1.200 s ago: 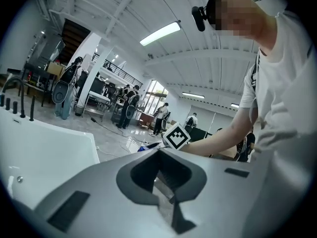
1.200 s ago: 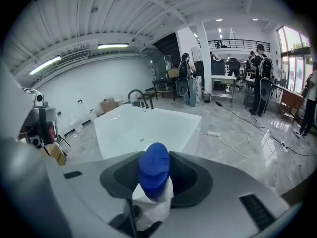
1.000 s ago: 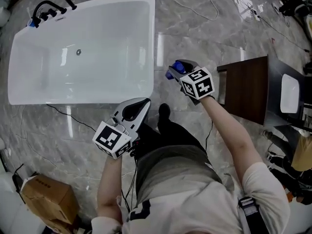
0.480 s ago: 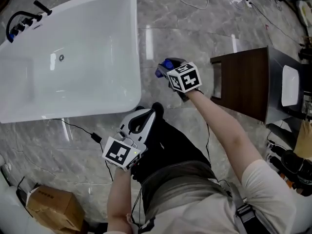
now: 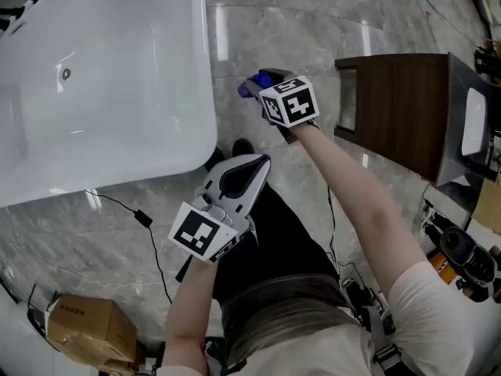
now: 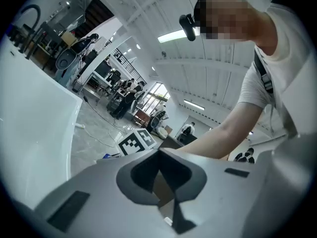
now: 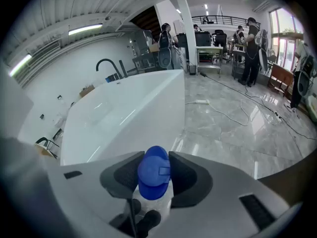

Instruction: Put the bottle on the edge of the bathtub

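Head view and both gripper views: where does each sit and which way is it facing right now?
Head view: on the head, looking steeply down at bathtub and floor; shows both arms, legs, left gripper, right gripper.
Left gripper view: on that gripper, roughly level; closed empty jaws, the person's right arm, torso.
Right gripper view: on that gripper, toward the bathtub's corner; jaws clamp the bottle.
Shared: all three show the bathtub.

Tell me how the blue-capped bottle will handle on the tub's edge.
The bottle seems rigid: the right tool clamps its cap without visible denting. Probably light, hanging from that grip. The bathtub rim looks glossy, so it may slide.
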Demonstrator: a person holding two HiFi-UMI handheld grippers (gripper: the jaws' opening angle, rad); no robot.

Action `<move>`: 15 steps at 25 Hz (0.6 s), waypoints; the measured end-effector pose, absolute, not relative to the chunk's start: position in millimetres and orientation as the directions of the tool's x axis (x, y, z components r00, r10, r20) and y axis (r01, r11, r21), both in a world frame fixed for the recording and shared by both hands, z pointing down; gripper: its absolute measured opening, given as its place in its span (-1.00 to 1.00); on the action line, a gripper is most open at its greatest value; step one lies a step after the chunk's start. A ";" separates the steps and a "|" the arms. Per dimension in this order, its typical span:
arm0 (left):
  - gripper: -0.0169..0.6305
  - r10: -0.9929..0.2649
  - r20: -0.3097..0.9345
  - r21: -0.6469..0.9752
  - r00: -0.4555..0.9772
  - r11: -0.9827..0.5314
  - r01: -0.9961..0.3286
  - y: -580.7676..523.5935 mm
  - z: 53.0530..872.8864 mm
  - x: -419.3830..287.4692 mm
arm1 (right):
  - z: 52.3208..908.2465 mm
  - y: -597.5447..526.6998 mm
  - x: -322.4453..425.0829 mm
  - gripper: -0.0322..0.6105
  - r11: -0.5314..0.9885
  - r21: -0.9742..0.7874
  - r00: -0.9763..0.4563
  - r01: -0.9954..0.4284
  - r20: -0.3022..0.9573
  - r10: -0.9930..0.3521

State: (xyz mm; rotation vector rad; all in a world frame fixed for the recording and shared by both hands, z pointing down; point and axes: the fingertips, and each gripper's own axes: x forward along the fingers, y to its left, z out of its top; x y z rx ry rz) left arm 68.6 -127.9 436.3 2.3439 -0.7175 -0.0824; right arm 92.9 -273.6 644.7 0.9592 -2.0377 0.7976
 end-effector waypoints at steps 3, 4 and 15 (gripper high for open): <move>-0.77 -0.506 0.121 0.623 0.854 -0.631 -0.462 -129.6 450.7 81.3 | 658.2 -279.1 101.6 -0.39 0.528 -0.198 -0.436 -0.826 0.818 -0.375; -0.77 -0.499 0.121 0.624 0.858 -0.634 -0.456 -128.3 456.4 84.7 | 663.0 -279.7 104.3 -0.39 0.534 -0.187 -0.431 -0.824 0.820 -0.377; -0.77 -0.423 0.233 0.588 0.876 -0.656 -0.473 -111.5 546.8 114.6 | 757.5 -290.2 108.2 -0.39 0.598 -0.135 -0.395 -0.790 0.858 -0.329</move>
